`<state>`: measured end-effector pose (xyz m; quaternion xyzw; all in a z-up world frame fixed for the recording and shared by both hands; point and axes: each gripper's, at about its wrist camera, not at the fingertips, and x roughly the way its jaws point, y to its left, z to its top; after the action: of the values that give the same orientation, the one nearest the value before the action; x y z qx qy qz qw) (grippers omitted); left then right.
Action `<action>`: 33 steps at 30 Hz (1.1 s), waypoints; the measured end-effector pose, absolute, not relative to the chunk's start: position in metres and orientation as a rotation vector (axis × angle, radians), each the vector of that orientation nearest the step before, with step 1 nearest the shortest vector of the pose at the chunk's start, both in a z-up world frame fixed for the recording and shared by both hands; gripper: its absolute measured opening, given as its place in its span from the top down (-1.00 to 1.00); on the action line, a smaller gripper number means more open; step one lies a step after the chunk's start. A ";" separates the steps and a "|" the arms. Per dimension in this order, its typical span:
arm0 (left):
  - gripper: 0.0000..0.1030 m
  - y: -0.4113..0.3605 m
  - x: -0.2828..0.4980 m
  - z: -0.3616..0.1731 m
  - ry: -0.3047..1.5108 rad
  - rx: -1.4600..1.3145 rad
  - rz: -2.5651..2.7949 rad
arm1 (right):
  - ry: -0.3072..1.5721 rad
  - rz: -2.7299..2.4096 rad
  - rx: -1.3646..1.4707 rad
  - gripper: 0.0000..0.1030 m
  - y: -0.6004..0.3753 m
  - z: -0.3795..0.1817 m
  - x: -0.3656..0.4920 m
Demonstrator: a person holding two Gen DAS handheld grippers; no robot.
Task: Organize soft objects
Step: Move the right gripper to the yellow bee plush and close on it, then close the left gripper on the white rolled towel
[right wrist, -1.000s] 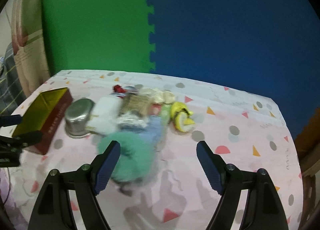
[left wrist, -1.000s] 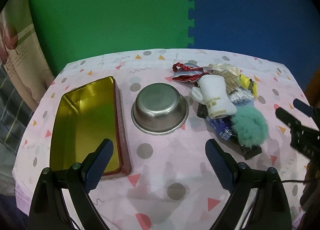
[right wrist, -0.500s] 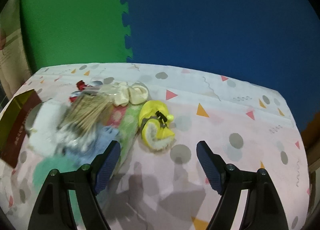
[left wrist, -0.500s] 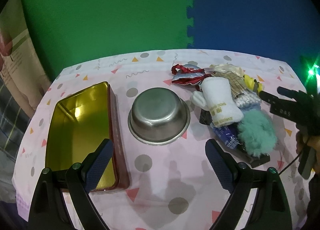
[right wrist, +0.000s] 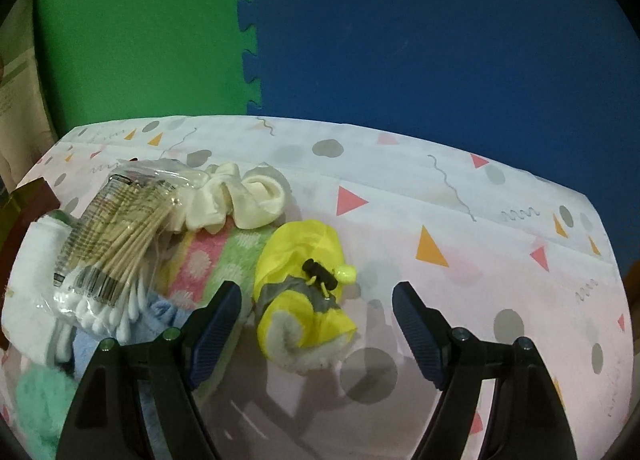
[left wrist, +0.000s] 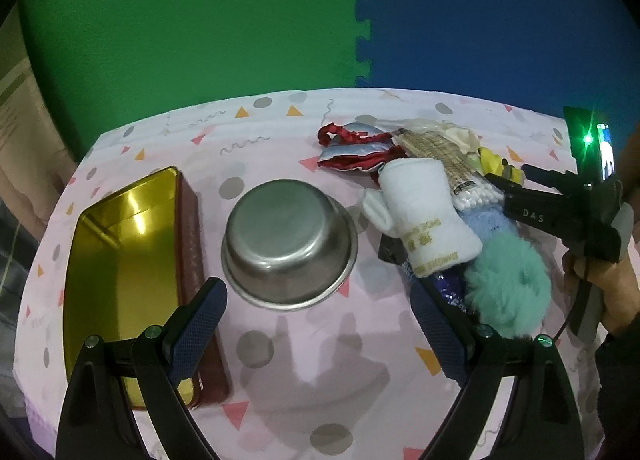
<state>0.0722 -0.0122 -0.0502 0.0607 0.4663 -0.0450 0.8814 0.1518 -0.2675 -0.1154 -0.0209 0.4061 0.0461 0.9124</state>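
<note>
1. Right gripper (right wrist: 316,314): two black arms with ribbed dark-blue pads, spread wide though the jaws have just been narrowing a little; the yellow bundle lies between them, untouched by either pad.
2. That yellow pouch (right wrist: 302,292) is a shiny, crinkled fabric roll with a grey band, a fleecy white lining curling out at its near end, and a black cord lock with a round yellow bead.
3. Left gripper (left wrist: 318,330): same textured blue pads, spread wide over bare cloth, holding nothing.
4. Soft pile beside the pouch: a cream satin scrunchie (right wrist: 236,200), a pink-and-green fleecy cloth (right wrist: 212,256), a clear crackly bag of wooden-stemmed cotton swabs (right wrist: 108,256), a pale blue fuzzy piece (left wrist: 486,222), a rolled white towel (left wrist: 424,216) with gold lettering, a mint furry puff (left wrist: 506,286), and red-and-silver glossy fabric (left wrist: 352,148).
5. Left of the pile stands a round brushed steel bowl (left wrist: 290,242), then an oblong tin (left wrist: 124,260), gold inside, dark red outside.
6. All of it sits on a pink tablecloth (left wrist: 280,360) printed with dots and triangles.
</note>
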 end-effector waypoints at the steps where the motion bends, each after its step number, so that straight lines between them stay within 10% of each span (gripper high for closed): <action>1: -0.78 -0.014 0.074 -0.051 0.971 0.129 -0.097 | 0.837 0.105 -0.040 -0.26 -0.268 -0.117 0.152; 3: -0.78 -0.018 0.078 -0.052 0.977 0.132 -0.105 | 0.859 0.133 -0.024 0.16 -0.270 -0.122 0.155; 9: -0.78 -0.025 0.084 -0.056 0.995 0.125 -0.122 | 0.837 0.138 0.003 0.28 -0.274 -0.121 0.145; 33: -0.74 -0.062 0.120 -0.072 1.075 0.056 -0.211 | 0.852 0.024 0.116 0.30 -0.306 -0.129 0.037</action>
<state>0.1197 -0.0615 -0.0717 0.0266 0.5110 -0.1004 0.8533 0.0374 -0.3056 -0.1288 0.0561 0.4131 0.0115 0.9089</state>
